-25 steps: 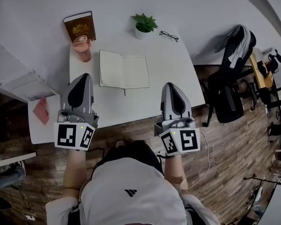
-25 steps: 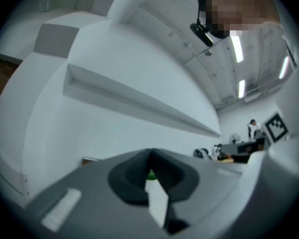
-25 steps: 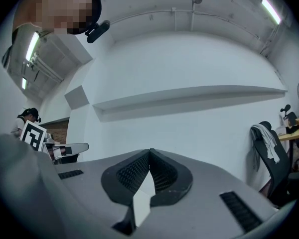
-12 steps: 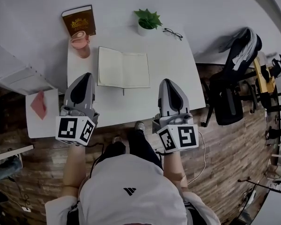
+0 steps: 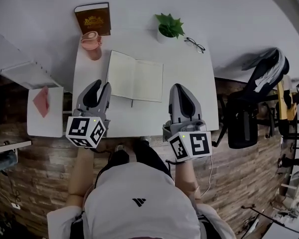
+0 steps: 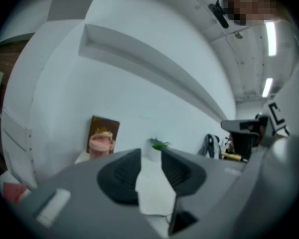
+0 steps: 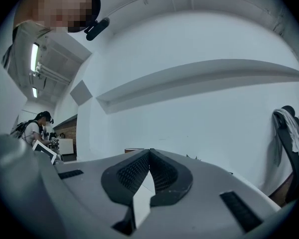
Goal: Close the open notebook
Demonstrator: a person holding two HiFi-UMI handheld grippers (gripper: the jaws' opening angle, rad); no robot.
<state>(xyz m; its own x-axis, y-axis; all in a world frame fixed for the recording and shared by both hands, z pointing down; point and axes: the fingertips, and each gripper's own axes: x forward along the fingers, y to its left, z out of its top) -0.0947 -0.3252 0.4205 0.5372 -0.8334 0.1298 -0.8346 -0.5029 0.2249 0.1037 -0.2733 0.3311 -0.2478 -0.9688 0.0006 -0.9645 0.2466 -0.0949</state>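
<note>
So the left gripper (image 5: 101,85) is sitting left of centre in the head view, pointing up the frame and rolling a bit so its marker cube (image 5: 85,131) is tilting. Its jaws are opening right now, with the dark pads (image 6: 122,176) showing a narrow gap and nothing caught between them. The right gripper (image 5: 179,86) is hanging right of centre, pointing the same way with its jaws meeting at the tips, and both bare forearms (image 5: 78,176) are reaching up from the bottom of the frame.
</note>
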